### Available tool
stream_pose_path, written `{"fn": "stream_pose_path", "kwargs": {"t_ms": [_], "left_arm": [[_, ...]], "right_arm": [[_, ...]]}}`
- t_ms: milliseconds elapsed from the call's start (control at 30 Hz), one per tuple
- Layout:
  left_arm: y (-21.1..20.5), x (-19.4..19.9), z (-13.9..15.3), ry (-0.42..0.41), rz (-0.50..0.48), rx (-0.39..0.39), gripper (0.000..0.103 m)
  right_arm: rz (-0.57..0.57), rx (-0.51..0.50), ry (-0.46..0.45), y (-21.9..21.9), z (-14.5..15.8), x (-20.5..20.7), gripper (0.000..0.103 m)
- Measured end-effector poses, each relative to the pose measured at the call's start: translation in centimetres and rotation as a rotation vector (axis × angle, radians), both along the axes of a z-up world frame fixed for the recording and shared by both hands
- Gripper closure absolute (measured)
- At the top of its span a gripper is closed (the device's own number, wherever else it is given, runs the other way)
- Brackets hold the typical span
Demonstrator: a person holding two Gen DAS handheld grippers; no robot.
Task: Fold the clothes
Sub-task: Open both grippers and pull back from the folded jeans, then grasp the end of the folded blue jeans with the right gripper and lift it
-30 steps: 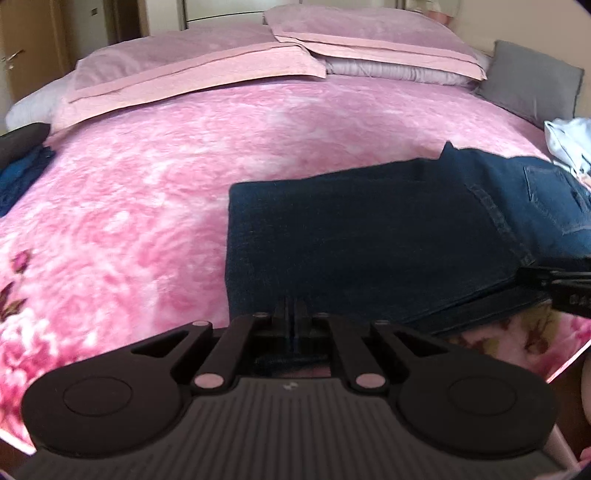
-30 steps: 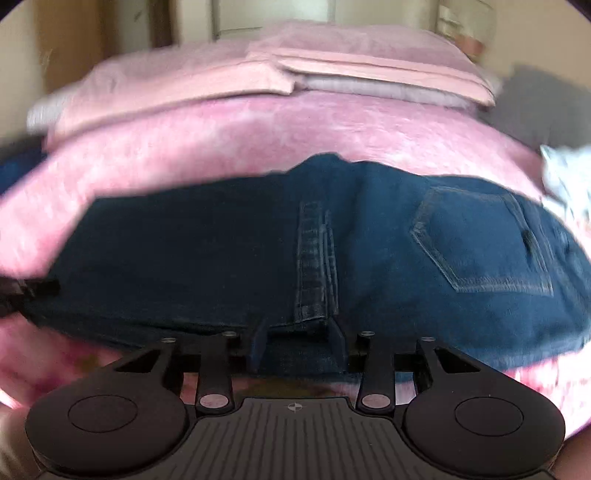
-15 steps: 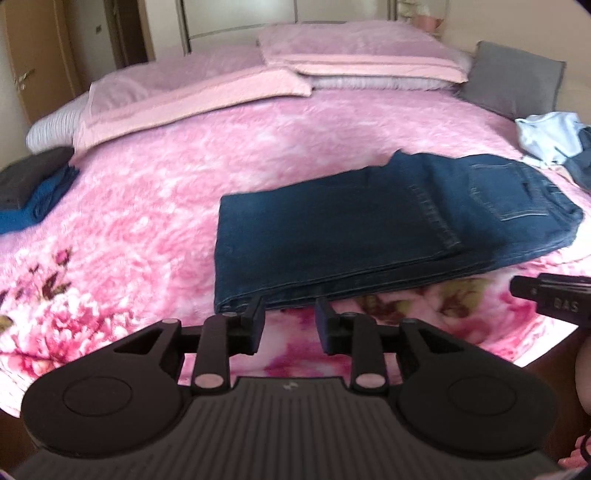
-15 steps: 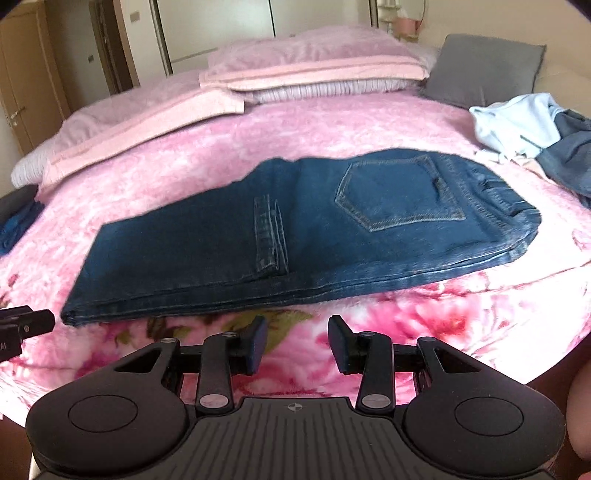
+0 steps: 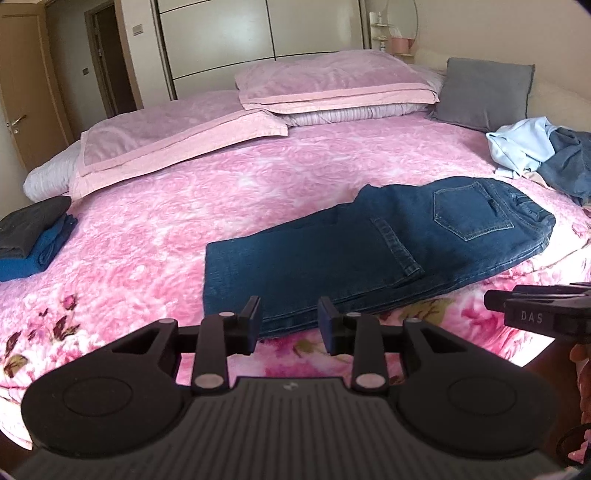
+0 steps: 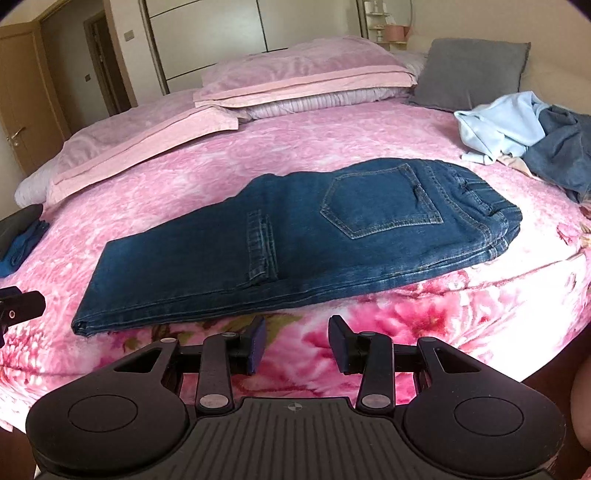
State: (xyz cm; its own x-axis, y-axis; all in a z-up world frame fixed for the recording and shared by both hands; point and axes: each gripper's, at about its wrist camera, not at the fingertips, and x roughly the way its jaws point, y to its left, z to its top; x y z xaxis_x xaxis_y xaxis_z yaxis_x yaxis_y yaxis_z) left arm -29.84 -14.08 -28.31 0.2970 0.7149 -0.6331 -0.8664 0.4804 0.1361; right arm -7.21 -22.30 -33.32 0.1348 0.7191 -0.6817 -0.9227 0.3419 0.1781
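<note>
- A bed [image 5: 258, 192] under a pink flowered blanket fills the room, with pink pillows [image 5: 332, 81] and a grey cushion [image 5: 484, 92] at its head.
- The folded jeans [image 5: 369, 247] lie flat near the front edge.
- The left gripper [image 5: 290, 323] has just been opening and holds nothing; the right gripper [image 6: 297, 345] stands spread, empty.
- Loose clothes [image 6: 524, 136] are heaped far right; a folded stack [image 5: 33, 236] sits left.
- A wardrobe [image 5: 258, 33] and wooden door [image 5: 22, 92] stand behind.

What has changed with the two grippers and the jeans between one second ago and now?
Both grippers let go of the jeans and drew back toward the near edge of the bed. The left gripper, which was shut on the denim edge, has just been opening; nothing is between its fingers now. The right gripper is open and empty too. The jeans stayed folded flat on the pink blanket.
</note>
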Motion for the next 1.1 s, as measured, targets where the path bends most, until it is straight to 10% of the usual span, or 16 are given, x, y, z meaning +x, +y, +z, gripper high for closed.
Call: {"fn": "stream_pose_path", "kwargs": {"t_ms": [533, 867, 1100], "left_arm": [[8.3, 0.4, -5.8, -0.03, 0.066, -0.125, 0.075], [10.3, 0.8, -7.4, -0.076, 0.054, -0.181, 0.075], [11.2, 0.8, -7.6, -0.143, 0.051, -0.222, 0.075]], "right_arm": [[-0.287, 0.082, 0.279, -0.5, -3.8, 12.6, 0.062], [-0.594, 0.358, 0.842, -3.9, -7.9, 23.1, 0.055], [-0.662, 0.376, 0.831, -3.8, -8.2, 27.4, 0.045]]}}
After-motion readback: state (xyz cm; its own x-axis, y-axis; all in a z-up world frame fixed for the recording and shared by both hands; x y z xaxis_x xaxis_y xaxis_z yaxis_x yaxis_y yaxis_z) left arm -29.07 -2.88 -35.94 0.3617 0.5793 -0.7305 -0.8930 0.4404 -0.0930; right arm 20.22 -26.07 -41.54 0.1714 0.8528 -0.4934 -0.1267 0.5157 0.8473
